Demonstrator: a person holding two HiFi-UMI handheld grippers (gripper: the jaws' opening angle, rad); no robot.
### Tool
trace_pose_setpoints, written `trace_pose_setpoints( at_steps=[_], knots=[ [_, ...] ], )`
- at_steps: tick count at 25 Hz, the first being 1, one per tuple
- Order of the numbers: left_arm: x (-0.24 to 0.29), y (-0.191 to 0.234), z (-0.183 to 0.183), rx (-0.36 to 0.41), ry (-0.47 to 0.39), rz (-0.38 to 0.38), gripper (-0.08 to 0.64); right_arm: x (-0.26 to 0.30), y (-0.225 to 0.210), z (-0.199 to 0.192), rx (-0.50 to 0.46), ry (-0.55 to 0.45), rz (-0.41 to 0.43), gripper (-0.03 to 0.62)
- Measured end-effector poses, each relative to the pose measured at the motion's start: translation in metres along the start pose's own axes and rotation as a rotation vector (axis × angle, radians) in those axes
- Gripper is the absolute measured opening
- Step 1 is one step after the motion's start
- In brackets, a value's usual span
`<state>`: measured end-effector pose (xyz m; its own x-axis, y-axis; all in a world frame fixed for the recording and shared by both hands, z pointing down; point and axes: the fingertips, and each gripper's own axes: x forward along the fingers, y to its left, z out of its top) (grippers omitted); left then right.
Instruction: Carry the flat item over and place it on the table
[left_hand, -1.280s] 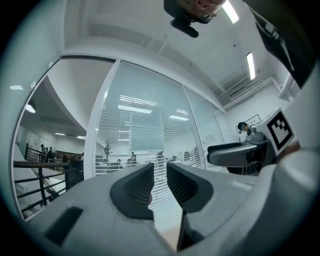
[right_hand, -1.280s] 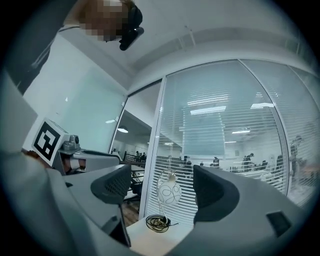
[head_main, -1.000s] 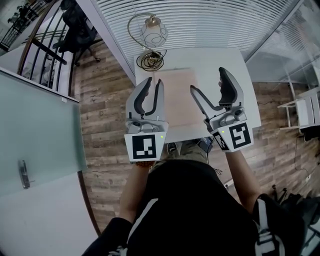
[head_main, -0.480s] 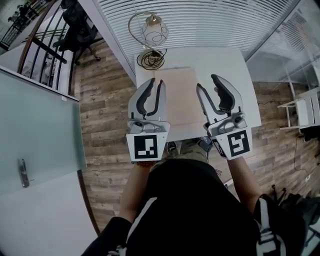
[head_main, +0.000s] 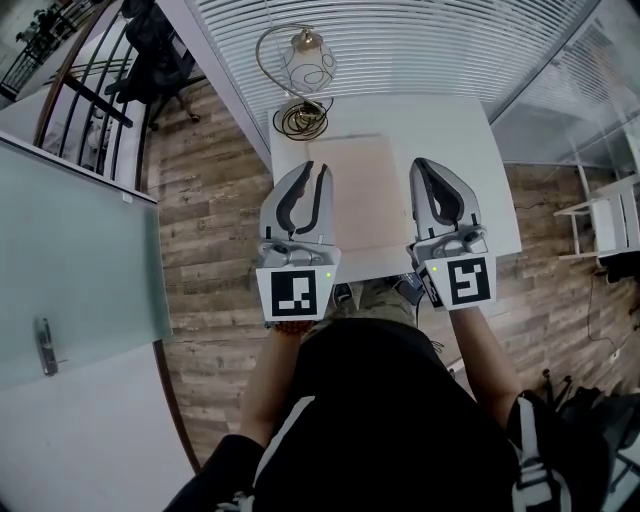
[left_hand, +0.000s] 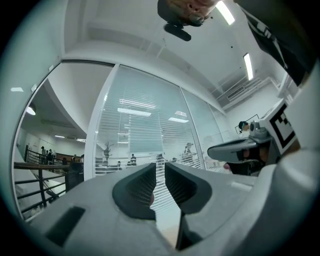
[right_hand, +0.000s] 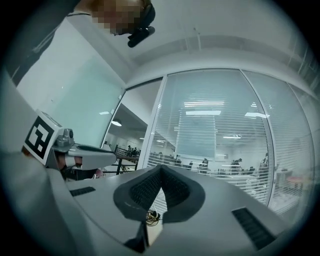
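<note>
jaws first: left gripper (head_main: 312, 170) has just been closing, down to a narrow slit with nothing between. right gripper (head_main: 427, 165) is pinched fully together, empty too. both hang above the table (head_main: 455, 125), flanking the flat sheet (head_main: 368, 195) (pale pink, maybe a thin board) lying on it.

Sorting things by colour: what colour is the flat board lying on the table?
The board is a pale pinkish beige, plain and unpatterned. The head view shows it best.
</note>
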<state>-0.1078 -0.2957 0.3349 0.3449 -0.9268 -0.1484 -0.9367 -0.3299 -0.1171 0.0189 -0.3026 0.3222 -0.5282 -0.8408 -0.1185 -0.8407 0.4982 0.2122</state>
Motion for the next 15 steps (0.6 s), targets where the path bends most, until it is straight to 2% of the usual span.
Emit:
trace_pose_setpoints(
  at_steps=[15],
  knots=[
    [0.003, -0.003, -0.031, -0.019, 0.069, -0.012, 0.066, 0.0, -0.003, -0.038, 0.033, 0.113, 0.011, 0.005]
  ],
)
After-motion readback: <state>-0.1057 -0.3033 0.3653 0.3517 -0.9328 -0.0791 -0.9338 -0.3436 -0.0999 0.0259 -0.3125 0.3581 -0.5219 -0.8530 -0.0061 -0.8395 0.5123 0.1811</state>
